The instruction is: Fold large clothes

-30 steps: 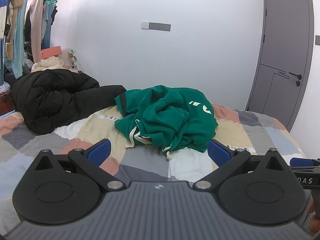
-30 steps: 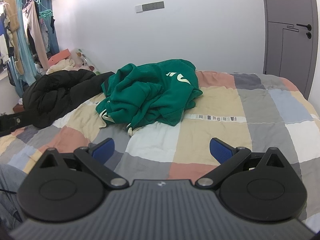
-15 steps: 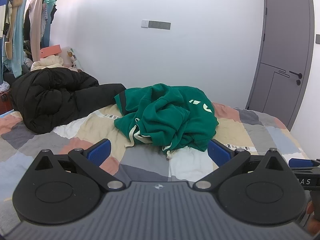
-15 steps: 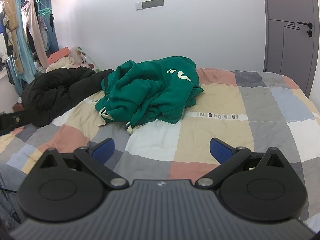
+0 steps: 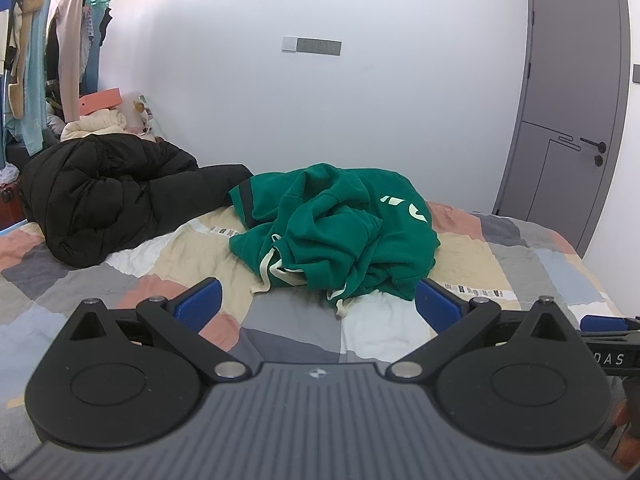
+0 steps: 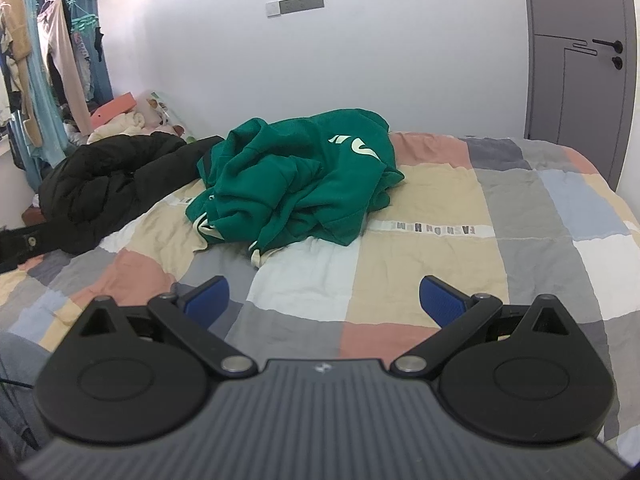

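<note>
A crumpled green hoodie [image 5: 340, 232] with white lettering and pale drawstrings lies in a heap on the patchwork bedspread [image 5: 400, 328]. It also shows in the right wrist view [image 6: 296, 184], left of centre on the bedspread [image 6: 420, 264]. My left gripper [image 5: 318, 306] is open and empty, just in front of the hoodie's near edge. My right gripper [image 6: 324, 298] is open and empty, above the bedspread, short of the hoodie and a little to its right.
A black puffer jacket [image 5: 108, 192] lies bunched at the bed's left, touching the hoodie's far left side; it also shows in the right wrist view [image 6: 116, 184]. Clothes hang on a rack [image 5: 44, 40] at far left. A grey door [image 5: 576, 100] stands at right.
Both grippers have edged a little closer to the hoodie. Both stay open and the clothes have not moved.
</note>
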`<state>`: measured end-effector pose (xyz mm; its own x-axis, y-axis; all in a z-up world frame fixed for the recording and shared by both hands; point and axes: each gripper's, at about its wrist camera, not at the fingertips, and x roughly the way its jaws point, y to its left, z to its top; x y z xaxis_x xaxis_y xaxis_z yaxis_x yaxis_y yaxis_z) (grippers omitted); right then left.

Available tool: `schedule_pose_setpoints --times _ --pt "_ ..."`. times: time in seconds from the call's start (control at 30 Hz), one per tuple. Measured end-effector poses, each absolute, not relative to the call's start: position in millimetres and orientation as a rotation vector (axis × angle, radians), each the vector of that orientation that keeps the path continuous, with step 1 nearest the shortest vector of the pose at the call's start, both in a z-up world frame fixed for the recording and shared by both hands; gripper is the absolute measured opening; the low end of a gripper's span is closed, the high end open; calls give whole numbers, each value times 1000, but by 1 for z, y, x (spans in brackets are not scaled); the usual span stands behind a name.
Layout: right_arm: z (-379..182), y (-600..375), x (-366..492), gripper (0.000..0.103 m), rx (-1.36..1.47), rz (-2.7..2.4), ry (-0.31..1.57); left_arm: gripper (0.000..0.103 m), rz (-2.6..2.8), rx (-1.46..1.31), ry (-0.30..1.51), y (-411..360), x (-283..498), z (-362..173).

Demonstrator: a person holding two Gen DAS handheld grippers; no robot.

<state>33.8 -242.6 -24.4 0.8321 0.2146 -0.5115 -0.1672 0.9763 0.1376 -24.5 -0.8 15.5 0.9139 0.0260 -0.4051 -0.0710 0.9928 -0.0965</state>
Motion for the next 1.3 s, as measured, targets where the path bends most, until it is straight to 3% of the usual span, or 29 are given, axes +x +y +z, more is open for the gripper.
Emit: schedule_pose_setpoints --times 0.6,1.3 --pt "-32 -241 55 103 99 203 583 103 41 -92 422 5 2 4" --pt "-25 -212 159 103 145 208 622 103 -15 -142 440 43 135 -12"
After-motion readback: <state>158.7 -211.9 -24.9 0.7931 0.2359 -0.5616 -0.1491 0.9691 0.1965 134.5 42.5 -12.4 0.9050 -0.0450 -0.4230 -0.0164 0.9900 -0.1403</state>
